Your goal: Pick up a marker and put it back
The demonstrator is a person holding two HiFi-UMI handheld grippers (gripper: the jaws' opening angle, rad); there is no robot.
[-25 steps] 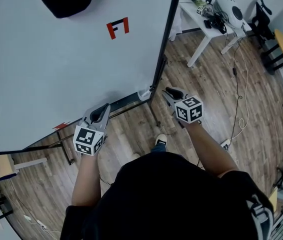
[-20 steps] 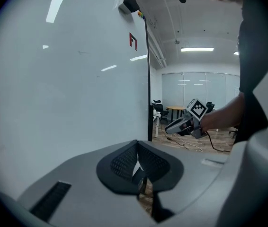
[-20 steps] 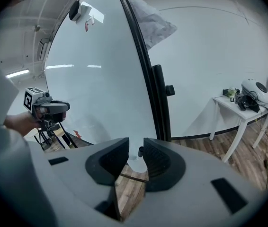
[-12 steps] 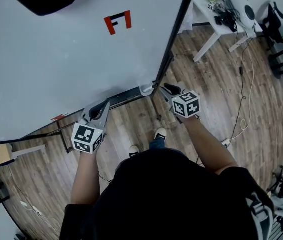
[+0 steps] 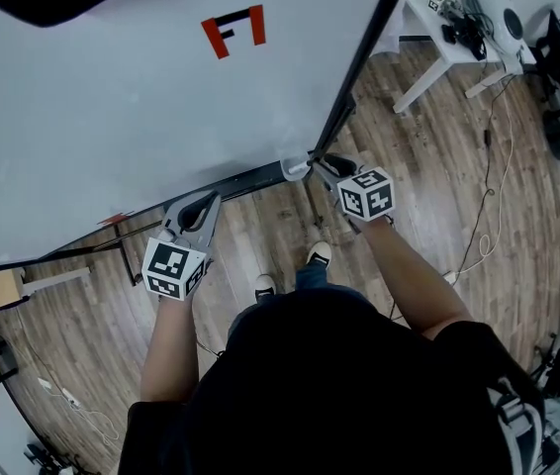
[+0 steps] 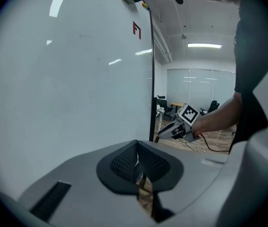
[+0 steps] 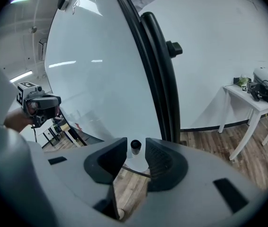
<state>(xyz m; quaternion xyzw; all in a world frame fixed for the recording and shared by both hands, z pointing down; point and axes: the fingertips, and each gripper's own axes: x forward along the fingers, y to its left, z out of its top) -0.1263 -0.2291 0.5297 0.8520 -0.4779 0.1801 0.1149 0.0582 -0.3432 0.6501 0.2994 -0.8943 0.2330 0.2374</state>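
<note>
Black-capped marker [image 7: 135,146] at the right end of the tray [image 5: 235,184] under the whiteboard [image 5: 112,117], cap end turned toward the right gripper's camera. Something white just below the cap: holder or marker body, cannot tell which. In the head view, just at 12 o'clock of centre.

Right gripper [image 7: 135,151] levelled at it, jaws opening, one pad either side of the cap, a gap on both sides, nothing squeezed: released. Fingertips close to the tray's end, beside the black frame post [image 5: 359,77] at the board's right edge.

Left gripper [image 5: 199,206] at 8 o'clock of the marker and well apart from it, aimed at the board's lower edge. Pads clenched tight against each other, nothing between them.

Higher on the board, at 11 o'clock, a red and black mark [image 5: 233,30]. Below the tray, wooden floor [image 5: 438,166], with the person's shoes [image 5: 317,255] at 6 o'clock of the marker. Far off at 1 o'clock, a white table [image 5: 436,46] loaded with gear too small to name. A thin cable [image 5: 483,226] trailing over the boards at 3 o'clock.
</note>
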